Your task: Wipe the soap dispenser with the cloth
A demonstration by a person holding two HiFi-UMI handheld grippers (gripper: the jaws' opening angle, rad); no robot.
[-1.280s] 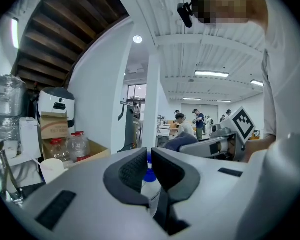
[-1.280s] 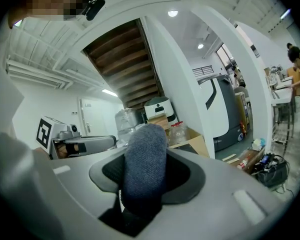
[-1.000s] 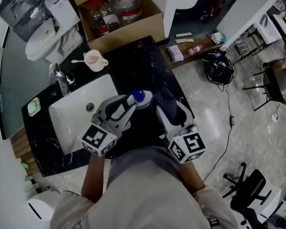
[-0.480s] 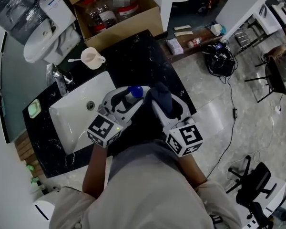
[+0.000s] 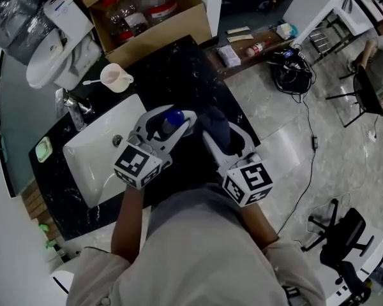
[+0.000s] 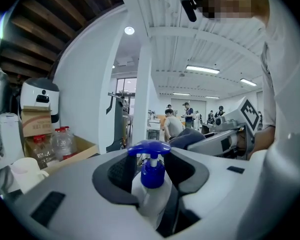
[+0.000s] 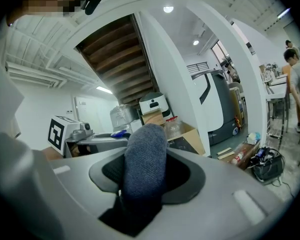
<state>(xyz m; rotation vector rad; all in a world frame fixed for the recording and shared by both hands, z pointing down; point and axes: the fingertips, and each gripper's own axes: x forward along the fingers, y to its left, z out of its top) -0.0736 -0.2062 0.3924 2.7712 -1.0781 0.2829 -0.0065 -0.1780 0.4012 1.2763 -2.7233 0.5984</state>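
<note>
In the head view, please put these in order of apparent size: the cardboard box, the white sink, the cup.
1. Cardboard box and sink: about alike, not ranked; the frame edge cuts the box, and the sink is partly hidden.
2. Cup: clearly the smallest.

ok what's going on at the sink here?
A person stands at the black counter beside the sink, a gripper in each hand. The left gripper has the blue-pump soap dispenser between its jaws, which have just been opening and now stand wide around it. The right gripper is clamped on a dark cloth, held beside the dispenser. The two don't appear to touch yet.
</note>
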